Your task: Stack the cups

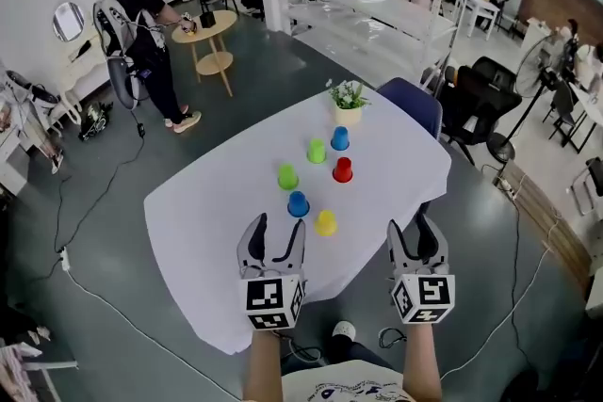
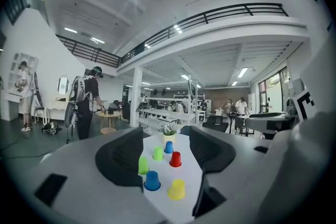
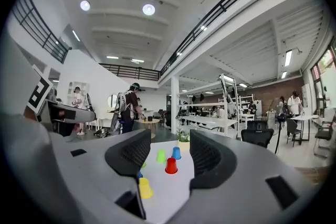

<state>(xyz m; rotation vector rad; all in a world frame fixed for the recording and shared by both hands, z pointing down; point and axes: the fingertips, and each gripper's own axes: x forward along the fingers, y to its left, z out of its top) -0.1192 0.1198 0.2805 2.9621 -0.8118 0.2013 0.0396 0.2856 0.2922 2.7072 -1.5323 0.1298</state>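
Several upturned plastic cups stand apart on the white table point(image 1: 207, 231): a blue cup point(image 1: 340, 138), a green cup point(image 1: 317, 151), a red cup point(image 1: 343, 169), a second green cup point(image 1: 287, 176), a second blue cup point(image 1: 298, 203) and a yellow cup point(image 1: 325, 222). My left gripper point(image 1: 280, 235) hovers open over the near table edge, just short of the yellow and blue cups. Beyond the table's near right edge my right gripper point(image 1: 415, 235) is open. Neither holds anything. The left gripper view shows its jaws point(image 2: 167, 140) framing the cups, the yellow cup point(image 2: 176, 189) nearest. In the right gripper view, the red cup point(image 3: 171, 166) lies ahead of the right gripper point(image 3: 170, 140).
A small potted plant point(image 1: 348, 101) stands at the table's far end, with a blue chair point(image 1: 415, 104) behind it. A person point(image 1: 141, 24) stands by a round wooden side table point(image 1: 209, 38) at the far left. Cables trail over the grey floor point(image 1: 104, 202).
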